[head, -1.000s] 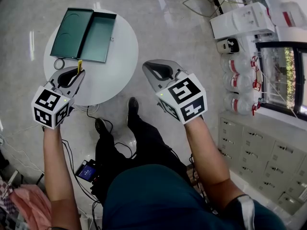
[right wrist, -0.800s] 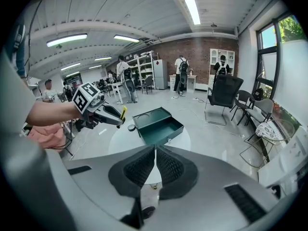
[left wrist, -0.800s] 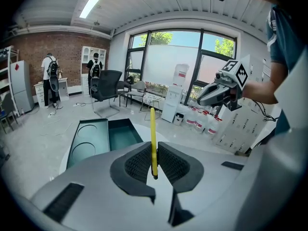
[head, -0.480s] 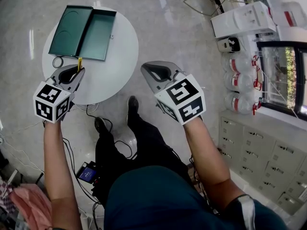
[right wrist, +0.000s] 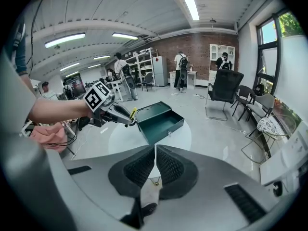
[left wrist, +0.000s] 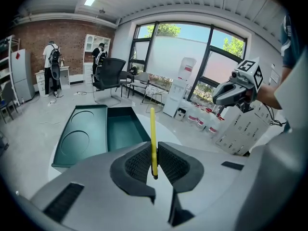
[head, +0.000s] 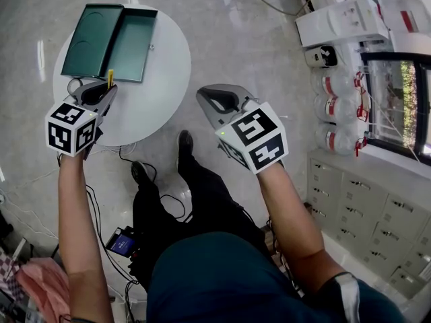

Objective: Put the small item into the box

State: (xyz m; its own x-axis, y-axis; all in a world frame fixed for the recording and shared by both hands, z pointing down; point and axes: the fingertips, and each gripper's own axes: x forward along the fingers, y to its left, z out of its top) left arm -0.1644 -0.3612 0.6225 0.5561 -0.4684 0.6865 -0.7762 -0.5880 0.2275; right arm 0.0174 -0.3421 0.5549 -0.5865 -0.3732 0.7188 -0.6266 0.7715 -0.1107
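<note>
table (head: 158,89): round, white | box (head: 111,42): green, open, on table | right gripper (right wrist: 155,161): jaws pressed together, empty, off table | left gripper (left wrist: 154,150): pinching stick | stick (left wrist: 152,131): yellow, upright, just before box

Both arms reach forward. The left gripper (head: 108,90) pinches a yellow stick (left wrist: 152,129); the right gripper (head: 206,97) has its jaws together, empty.

Brick back wall (right wrist: 198,42), tall windows (left wrist: 168,57), ceiling strip lights (right wrist: 191,6), black office chair (left wrist: 108,76), glossy pale floor (head: 256,52).
</note>
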